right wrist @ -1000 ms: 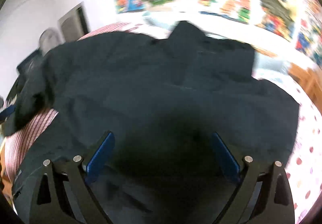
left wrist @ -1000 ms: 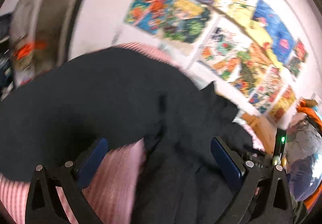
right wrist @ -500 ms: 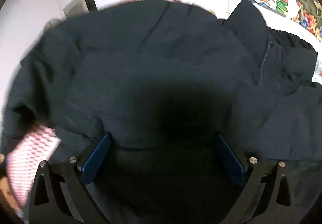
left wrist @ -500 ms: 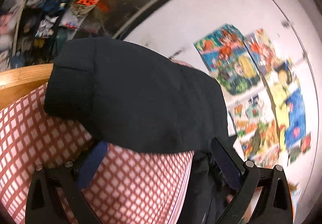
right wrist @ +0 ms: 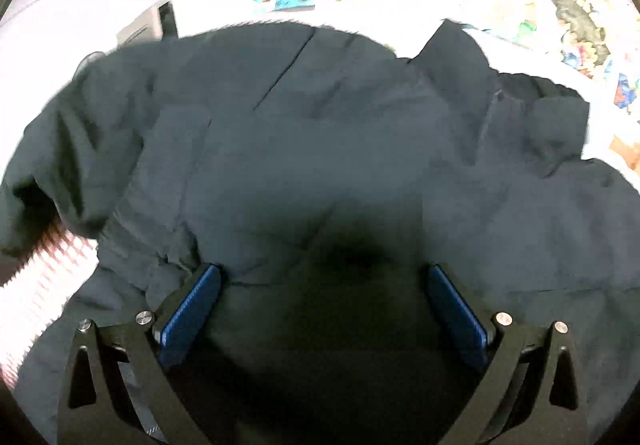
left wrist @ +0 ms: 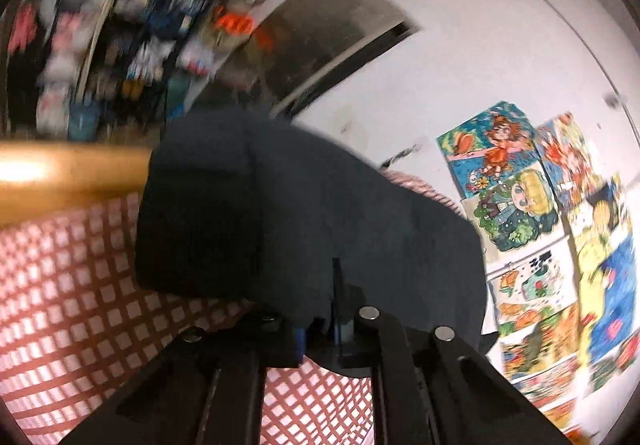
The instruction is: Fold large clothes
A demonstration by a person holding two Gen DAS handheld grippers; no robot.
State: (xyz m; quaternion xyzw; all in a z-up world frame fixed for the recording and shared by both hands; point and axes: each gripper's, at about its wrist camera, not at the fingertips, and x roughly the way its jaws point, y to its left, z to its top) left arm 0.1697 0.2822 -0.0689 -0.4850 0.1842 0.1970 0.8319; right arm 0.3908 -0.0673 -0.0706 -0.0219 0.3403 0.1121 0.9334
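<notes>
A large dark navy jacket (right wrist: 320,133) lies spread over a bed and fills most of the right wrist view. My right gripper (right wrist: 324,297) hangs just above its lower middle, jaws wide open, with fabric below the blue pads (right wrist: 192,305) but nothing pinched. In the left wrist view a sleeve or corner of the same jacket (left wrist: 304,213) bulges up over the bed cover. My left gripper (left wrist: 324,329) is closing, its jaws almost together with the edge of the dark cloth caught between them.
The bed has a red-and-white checked cover (left wrist: 80,305), also showing at the left edge (right wrist: 44,265). A wooden bed rail (left wrist: 68,169) runs along the left. Cluttered shelves (left wrist: 120,25) stand behind it, and colourful posters (left wrist: 520,197) hang on the white wall.
The left gripper swung over to the jacket's end by the wooden rail, rolled, and closed from wide open onto the cloth. The right gripper moved in lower over the jacket and stayed open.
</notes>
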